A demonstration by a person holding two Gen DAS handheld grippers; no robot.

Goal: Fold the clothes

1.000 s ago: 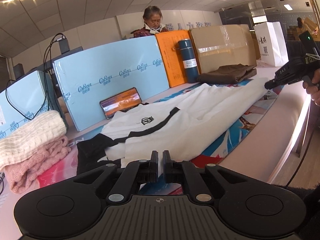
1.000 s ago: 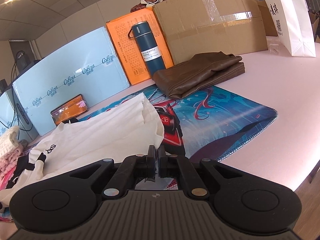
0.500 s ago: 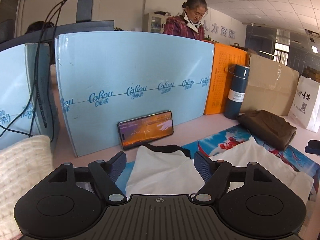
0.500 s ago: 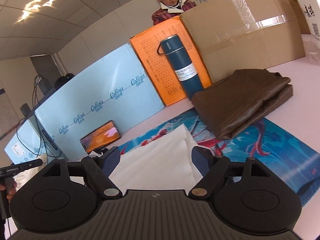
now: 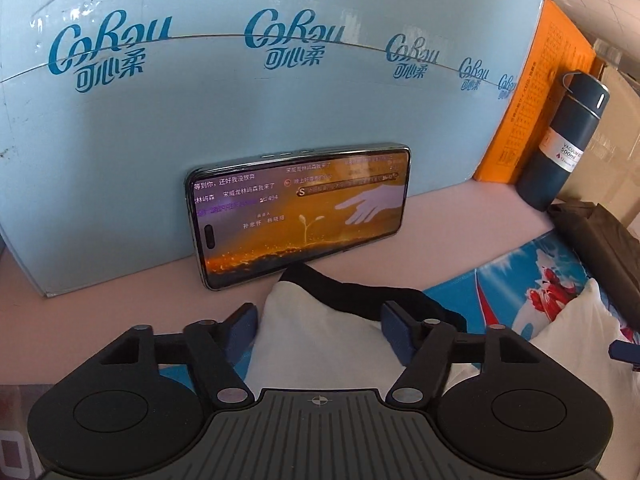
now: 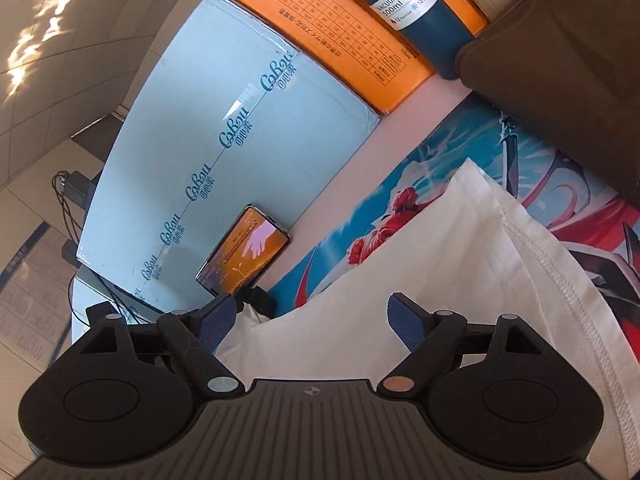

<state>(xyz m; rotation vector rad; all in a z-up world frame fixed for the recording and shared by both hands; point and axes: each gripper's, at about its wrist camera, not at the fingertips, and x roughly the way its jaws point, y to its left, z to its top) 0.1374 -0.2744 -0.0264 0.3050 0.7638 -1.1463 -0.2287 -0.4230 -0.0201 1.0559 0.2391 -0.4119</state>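
Close up, a white cotton T-shirt with a black collar band (image 5: pixel 320 336) lies folded on a pink table (image 5: pixel 120 280), partly over a colourful printed mat (image 6: pixel 400 208). The left gripper (image 5: pixel 320 330) hangs above the collar end; its jaws are closing, with the white cloth lying between the blue pads (image 5: pixel 394 330), which stand clear of it on both sides. The right gripper (image 6: pixel 310 322) hovers over the stitched hem end, jaws spread wide and gripping nothing. Just past the collar, a smartphone with a glowing orange screen (image 5: pixel 300 216) leans on its long edge against a pale blue printed board (image 5: pixel 200 112). To the right stand an orange cardboard box (image 5: pixel 532 120) and a dark blue vacuum bottle (image 5: pixel 560 148), with a folded brown garment (image 6: pixel 560 80) beside them.
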